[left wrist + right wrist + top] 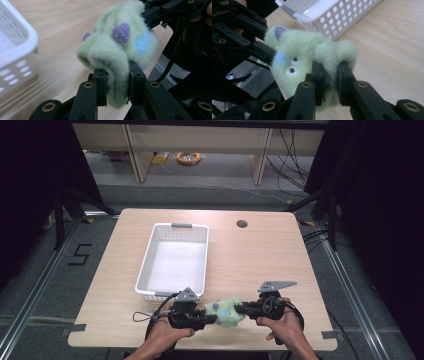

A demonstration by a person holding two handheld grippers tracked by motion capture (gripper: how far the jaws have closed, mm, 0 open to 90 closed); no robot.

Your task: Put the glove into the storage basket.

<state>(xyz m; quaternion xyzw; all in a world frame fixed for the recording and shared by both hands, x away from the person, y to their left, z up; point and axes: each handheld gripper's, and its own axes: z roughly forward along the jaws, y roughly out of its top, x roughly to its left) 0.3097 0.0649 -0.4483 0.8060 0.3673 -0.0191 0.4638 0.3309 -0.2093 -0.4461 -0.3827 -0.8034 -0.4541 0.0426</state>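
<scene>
Green fuzzy sock (226, 311) hangs between both grippers: left gripper (117, 86) pinches one fold, right gripper (329, 80) clamps the other, basket (150, 251) just beyond.

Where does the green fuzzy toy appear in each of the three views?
High view: the green toy sits low in the middle, between the left gripper and the right gripper.
Left gripper view: centre, pinched between the near jaws.
Right gripper view: centre left.
Shared landmark: the white basket.
</scene>
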